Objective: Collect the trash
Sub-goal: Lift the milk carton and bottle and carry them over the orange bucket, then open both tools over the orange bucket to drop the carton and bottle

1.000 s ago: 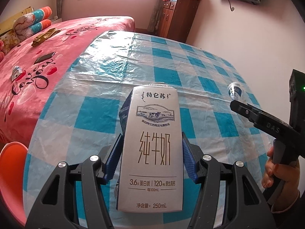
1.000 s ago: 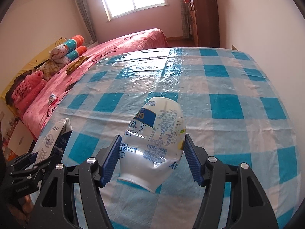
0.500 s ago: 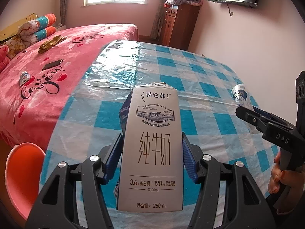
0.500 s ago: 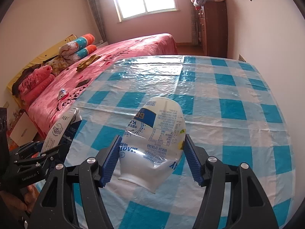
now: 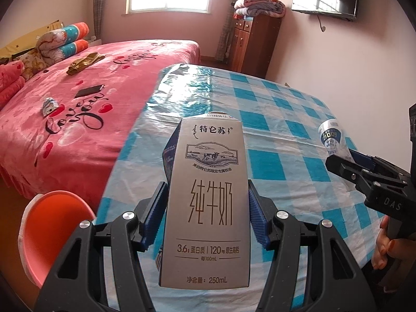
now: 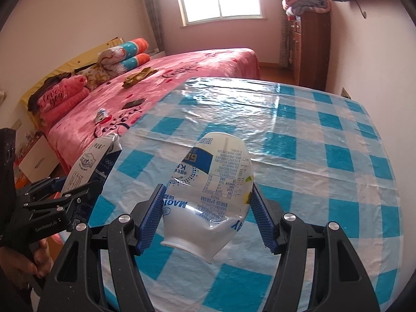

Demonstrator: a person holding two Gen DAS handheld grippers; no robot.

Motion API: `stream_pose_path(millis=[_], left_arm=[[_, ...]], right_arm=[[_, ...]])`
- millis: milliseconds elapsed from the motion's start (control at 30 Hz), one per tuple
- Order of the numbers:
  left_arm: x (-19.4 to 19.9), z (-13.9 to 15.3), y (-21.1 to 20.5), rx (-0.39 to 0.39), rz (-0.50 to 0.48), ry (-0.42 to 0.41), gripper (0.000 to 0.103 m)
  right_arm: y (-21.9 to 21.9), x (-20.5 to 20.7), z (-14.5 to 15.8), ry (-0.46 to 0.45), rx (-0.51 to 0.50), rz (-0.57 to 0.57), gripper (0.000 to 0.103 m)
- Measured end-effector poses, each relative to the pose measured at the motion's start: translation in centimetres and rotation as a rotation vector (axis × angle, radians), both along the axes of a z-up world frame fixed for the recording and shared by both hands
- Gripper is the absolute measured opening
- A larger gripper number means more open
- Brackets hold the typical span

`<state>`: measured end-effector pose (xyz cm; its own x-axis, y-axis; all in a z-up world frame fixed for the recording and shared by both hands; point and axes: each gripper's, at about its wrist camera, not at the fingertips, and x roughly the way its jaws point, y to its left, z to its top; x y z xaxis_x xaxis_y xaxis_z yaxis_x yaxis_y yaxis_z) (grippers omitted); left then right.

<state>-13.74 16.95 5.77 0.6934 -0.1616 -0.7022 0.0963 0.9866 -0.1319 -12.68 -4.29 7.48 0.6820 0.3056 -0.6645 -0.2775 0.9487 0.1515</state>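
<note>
A: How do the jaws stand?

B: Both pairs are clamped on trash. The left gripper pinches a milk carton. Its blue ribbed pads press the carton's two side faces about halfway up. The right gripper pinches a crushed white cup, pads against its dented sides.

A: Which way up is each?

B: The carton stands upright between the jaws, printed front toward the left camera, its foot near the bottom of that view. The cup is tilted, with its rim low and toward the right camera and its base pointing away.

A: Are they resting on anything?

B: Both look to be held clear above the table. It has a blue and white check cloth under a clear, shiny plastic sheet. I cannot tell how high they hang.

A: Can each gripper be seen from the other camera?

B: Yes. In the left view the right gripper sits at the right edge, the cup poking out beyond its fingers and a hand on the handle below. In the right view the left gripper is at the lower left with the carton slanting up out of it.

A: What else is around?

B: A pink bed lies just beside the table on the left. A dark phone and a small crumpled wrapper lie on it. An orange chair stands at the table's near left corner. A wooden cabinet stands against the far wall.
</note>
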Motion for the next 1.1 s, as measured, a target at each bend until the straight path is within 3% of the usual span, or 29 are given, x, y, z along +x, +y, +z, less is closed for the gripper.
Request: stream_pose_path(millis=[700,1100], left_arm=[[-4.0,0.9,10.1,0.014,0.188,-0.030,0.060],[-6.8,-0.7,16.8,0.023,0.350,0.016,0.060]], right_arm=[[12.2,-1.3,1.7,-0.013,-0.054,0.276,0.065],[20.6,-2.1,1.5,-0.008,-0.065,0.487,0.065]])
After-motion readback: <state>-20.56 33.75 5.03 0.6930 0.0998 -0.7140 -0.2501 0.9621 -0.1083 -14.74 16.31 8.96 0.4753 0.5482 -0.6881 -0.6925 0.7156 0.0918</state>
